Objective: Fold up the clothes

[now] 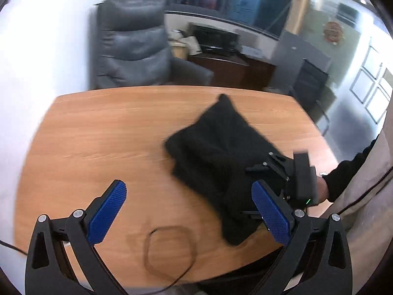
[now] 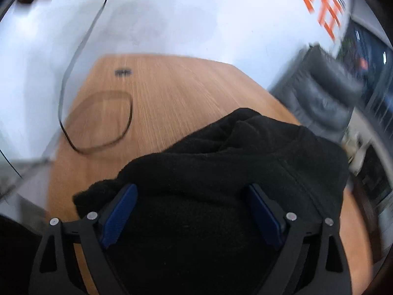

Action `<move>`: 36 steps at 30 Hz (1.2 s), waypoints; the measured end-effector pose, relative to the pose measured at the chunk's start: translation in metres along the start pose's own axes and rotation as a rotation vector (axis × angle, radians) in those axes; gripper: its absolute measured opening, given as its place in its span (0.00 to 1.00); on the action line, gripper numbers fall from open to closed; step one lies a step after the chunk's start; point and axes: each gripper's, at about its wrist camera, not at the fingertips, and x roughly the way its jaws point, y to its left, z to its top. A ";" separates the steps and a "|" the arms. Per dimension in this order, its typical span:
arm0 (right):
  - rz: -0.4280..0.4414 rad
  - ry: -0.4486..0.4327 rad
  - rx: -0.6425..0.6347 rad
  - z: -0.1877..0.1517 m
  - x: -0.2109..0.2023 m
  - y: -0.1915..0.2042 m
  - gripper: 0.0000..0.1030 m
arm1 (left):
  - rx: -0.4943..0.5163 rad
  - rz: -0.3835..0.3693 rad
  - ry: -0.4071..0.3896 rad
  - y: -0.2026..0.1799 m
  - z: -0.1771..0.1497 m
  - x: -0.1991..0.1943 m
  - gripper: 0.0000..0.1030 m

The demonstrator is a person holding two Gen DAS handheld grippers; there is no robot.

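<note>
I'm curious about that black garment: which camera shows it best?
The left wrist view: the whole black garment lies bundled on the table. The right wrist view shows only its near part, blurred, between open fingers.

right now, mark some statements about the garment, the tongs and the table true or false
1. The black garment lies on a wooden table. True.
2. The left tongs hold the garment. False: they stand open over bare wood with nothing between them.
3. The right tongs stand wide apart with black cloth between them. True.
4. The garment is spread out flat at full length. False: it is bunched into a compact bundle.
5. A thin dark cable loop lies on the table. True.
</note>
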 end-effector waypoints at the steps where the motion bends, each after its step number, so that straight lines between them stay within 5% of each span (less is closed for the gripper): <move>1: 0.030 -0.033 0.069 0.000 -0.027 -0.011 0.89 | 0.002 -0.026 -0.001 -0.008 0.003 0.013 1.00; 5: 0.024 -0.097 0.201 -0.016 -0.094 -0.054 0.90 | -0.010 -0.166 0.023 -0.042 0.013 0.071 1.00; 9: -0.086 0.055 0.156 -0.071 -0.127 -0.064 0.90 | 0.099 -0.299 0.038 -0.094 0.013 0.113 1.00; 15: -0.203 0.150 0.119 -0.122 -0.097 -0.040 0.90 | 0.184 -0.163 0.223 -0.111 -0.028 0.185 1.00; 23: -0.369 0.055 0.256 -0.109 -0.068 -0.063 0.73 | 0.253 -0.106 0.161 -0.114 -0.048 0.201 1.00; 24: -0.366 0.049 0.253 -0.110 -0.068 -0.062 0.54 | 0.250 -0.105 0.156 -0.114 -0.047 0.203 1.00; 29: -0.357 0.004 0.365 -0.119 -0.095 -0.070 0.30 | 0.271 -0.117 0.145 -0.120 -0.047 0.207 1.00; 36: -0.154 0.060 0.539 -0.147 -0.109 -0.095 0.28 | 0.304 -0.122 0.144 -0.130 -0.048 0.207 1.00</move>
